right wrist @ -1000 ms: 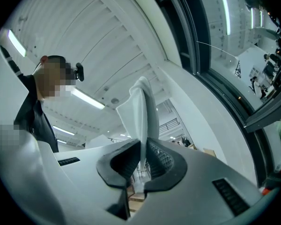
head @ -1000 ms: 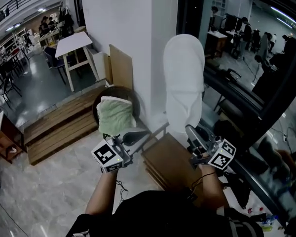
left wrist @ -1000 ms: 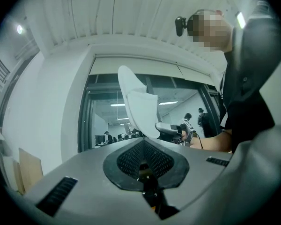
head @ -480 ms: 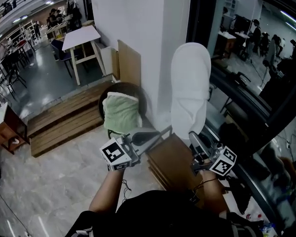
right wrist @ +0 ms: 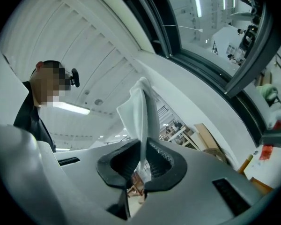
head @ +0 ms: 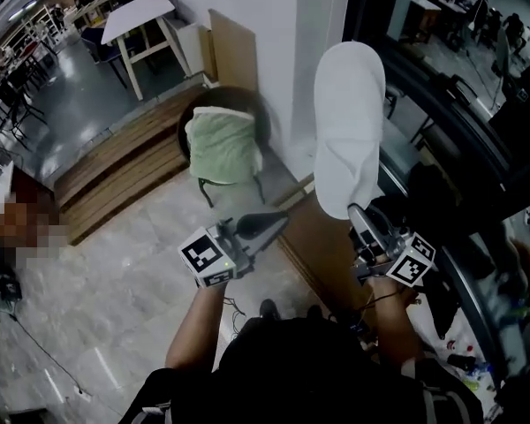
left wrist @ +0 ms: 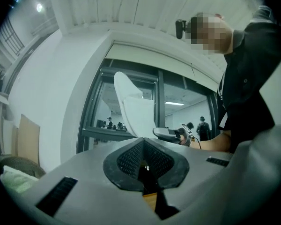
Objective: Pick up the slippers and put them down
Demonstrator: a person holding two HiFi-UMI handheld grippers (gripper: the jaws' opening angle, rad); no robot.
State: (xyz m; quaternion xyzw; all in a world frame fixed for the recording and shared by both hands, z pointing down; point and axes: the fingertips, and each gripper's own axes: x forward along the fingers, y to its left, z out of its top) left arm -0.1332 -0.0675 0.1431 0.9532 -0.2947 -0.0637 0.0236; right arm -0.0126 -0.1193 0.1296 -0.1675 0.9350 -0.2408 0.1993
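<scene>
Sinking vs prev | R tongs (head: 356, 212) still pinching white slipper (head: 346, 122) | L tongs (head: 281, 220) closed, empty

The slipper (head: 346, 122) stood up from between the jaws of the right gripper (head: 354, 210), reaching ahead of it. The left gripper (head: 278, 223) was to its left, apart from it. Ahead of the left gripper and slightly left stood a chair (head: 253, 106) with a cushion (head: 221, 144) on it. Wooden steps (head: 106, 170) lay farther left, with a table (head: 137, 16) beyond them.
</scene>
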